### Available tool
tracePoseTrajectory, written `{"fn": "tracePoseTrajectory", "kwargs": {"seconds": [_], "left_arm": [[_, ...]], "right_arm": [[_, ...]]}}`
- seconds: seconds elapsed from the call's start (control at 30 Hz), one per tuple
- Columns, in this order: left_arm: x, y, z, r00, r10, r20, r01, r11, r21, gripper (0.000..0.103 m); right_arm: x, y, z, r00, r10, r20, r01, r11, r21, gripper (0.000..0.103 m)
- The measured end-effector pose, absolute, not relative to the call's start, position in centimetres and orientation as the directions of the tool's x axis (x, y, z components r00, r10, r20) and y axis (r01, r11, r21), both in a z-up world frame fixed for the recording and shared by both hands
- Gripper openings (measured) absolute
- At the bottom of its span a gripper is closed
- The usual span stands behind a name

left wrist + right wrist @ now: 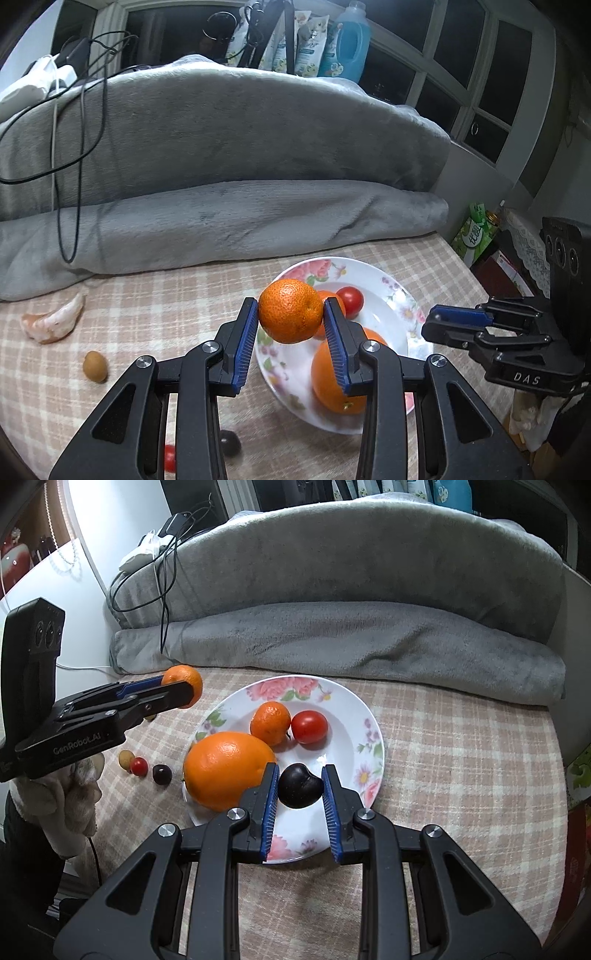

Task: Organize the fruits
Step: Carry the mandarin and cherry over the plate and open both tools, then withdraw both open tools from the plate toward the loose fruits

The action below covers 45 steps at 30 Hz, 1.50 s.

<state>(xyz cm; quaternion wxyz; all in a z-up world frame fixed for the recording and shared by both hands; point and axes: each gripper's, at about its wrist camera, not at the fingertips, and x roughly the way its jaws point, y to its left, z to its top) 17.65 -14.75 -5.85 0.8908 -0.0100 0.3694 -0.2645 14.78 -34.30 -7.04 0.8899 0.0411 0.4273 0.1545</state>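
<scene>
My left gripper [290, 314] is shut on a mandarin [290, 311] and holds it in the air by the left rim of a floral white plate [384, 280]; the held mandarin also shows in the right wrist view [183, 685]. On the plate [354, 716] lie a big orange [227, 770], a second mandarin [270, 723], a red tomato [309, 726] and a dark plum [299, 785]. My right gripper [300, 779] brackets the plum over the plate; the left pad shows a small gap, the right pad touches it.
On the checked cloth left of the plate lie a peeled citrus segment [55, 321], a small tan fruit [95, 366], a cherry tomato [139, 766] and a dark grape [162, 774]. A rolled grey blanket [332, 642] with cables lies behind. Boxes [476, 232] stand at the right.
</scene>
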Motion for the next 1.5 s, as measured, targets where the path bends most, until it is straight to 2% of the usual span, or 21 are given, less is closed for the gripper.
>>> {"fn": "tracePoseTrajectory", "kwargs": {"seconds": [0.73,0.77,0.87,0.97,1.1,1.2,1.27,1.3,1.5], "left_arm": [[18.2,-16.0,-5.9,0.566,-0.493,-0.661,0.478,0.849,-0.223,0.035],[18.2,-16.0,-5.9,0.567,-0.492,-0.661,0.478,0.849,-0.223,0.035],[18.1,-15.9,-5.8,0.568,-0.494,-0.658,0.480,0.849,-0.224,0.036],[18.0,-15.8,-5.5,0.572,-0.499,-0.651,0.484,0.846,-0.223,0.046],[17.7,-15.6,-5.0,0.583,-0.502,-0.639,0.486,0.846,-0.221,0.050],[17.6,-15.4,-4.7,0.591,-0.502,-0.631,0.484,0.847,-0.220,0.056],[17.4,-15.3,-4.5,0.595,-0.504,-0.626,0.485,0.846,-0.221,0.064],[17.3,-15.1,-4.4,0.599,-0.503,-0.623,0.483,0.847,-0.221,0.072],[16.8,-14.8,-4.0,0.610,-0.493,-0.620,0.474,0.854,-0.213,0.078]], "right_arm": [[14.9,-33.3,-7.3,0.579,0.340,-0.741,-0.283,0.936,0.208,0.025],[14.9,-33.3,-7.3,0.578,0.340,-0.741,-0.283,0.936,0.209,0.029],[14.8,-33.4,-7.2,0.587,0.336,-0.736,-0.278,0.938,0.207,0.055],[14.5,-33.3,-6.8,0.598,0.334,-0.728,-0.285,0.938,0.196,0.057],[14.3,-33.2,-6.6,0.604,0.329,-0.726,-0.290,0.939,0.185,0.072],[14.2,-33.1,-6.4,0.609,0.326,-0.723,-0.293,0.940,0.176,0.075],[14.1,-33.0,-6.3,0.613,0.317,-0.724,-0.290,0.942,0.167,0.084],[14.0,-33.0,-6.3,0.616,0.313,-0.723,-0.288,0.944,0.163,0.088],[13.9,-32.9,-5.8,0.625,0.299,-0.721,-0.277,0.949,0.154,0.090]]}}
